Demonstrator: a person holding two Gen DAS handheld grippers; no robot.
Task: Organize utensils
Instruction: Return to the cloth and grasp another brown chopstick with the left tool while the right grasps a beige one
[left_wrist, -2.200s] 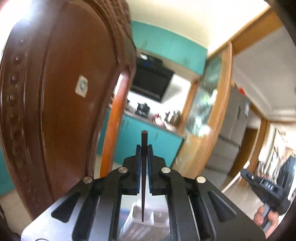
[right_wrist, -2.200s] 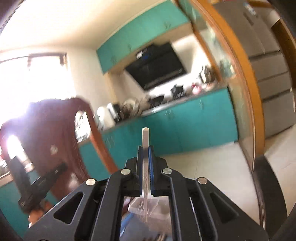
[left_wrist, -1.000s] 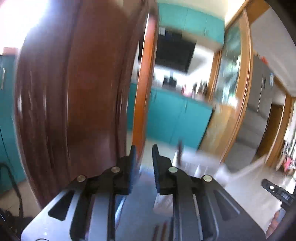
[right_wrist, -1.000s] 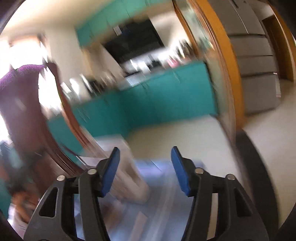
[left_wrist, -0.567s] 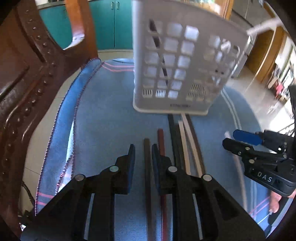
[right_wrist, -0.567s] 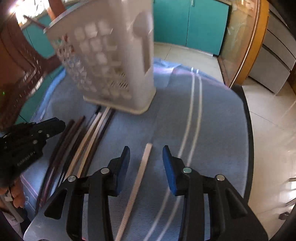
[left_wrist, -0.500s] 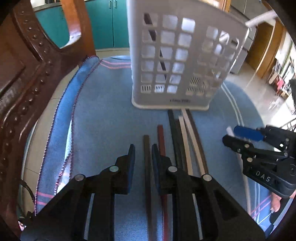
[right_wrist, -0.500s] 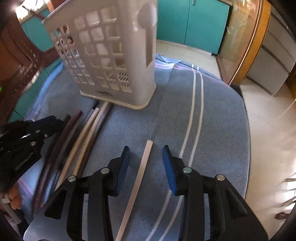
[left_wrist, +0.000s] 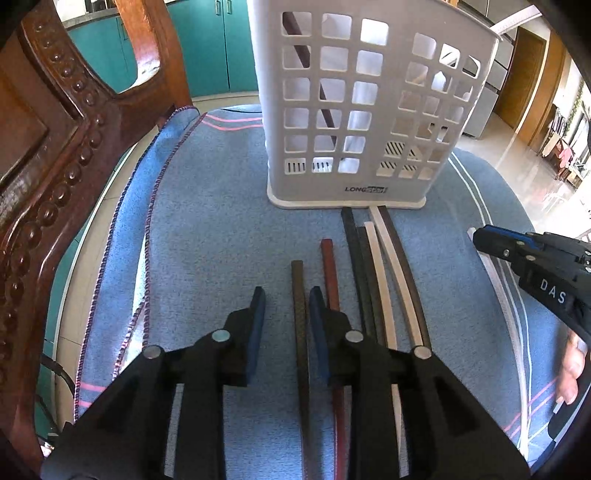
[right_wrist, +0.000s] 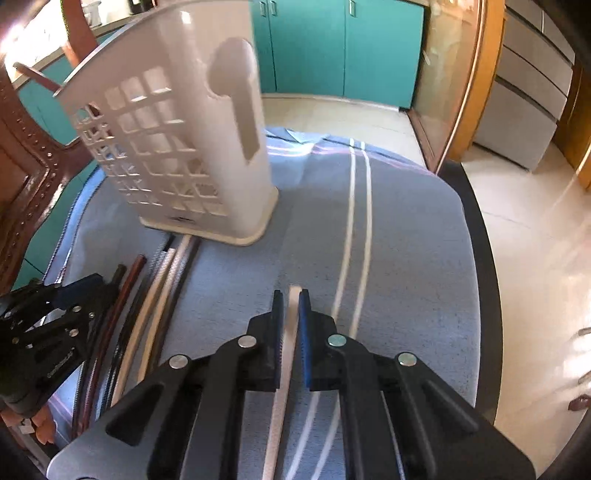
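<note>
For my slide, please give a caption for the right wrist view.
Right gripper shut on a white chopstick lying on the blue cloth, beside the white basket.

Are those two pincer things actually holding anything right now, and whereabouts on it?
The right gripper pinches a white chopstick just behind its far tip. The left gripper is opening around a dark chopstick, not gripping it.

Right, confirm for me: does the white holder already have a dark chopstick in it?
Yes, a dark chopstick leans inside the white holder, visible through its grid.
</note>
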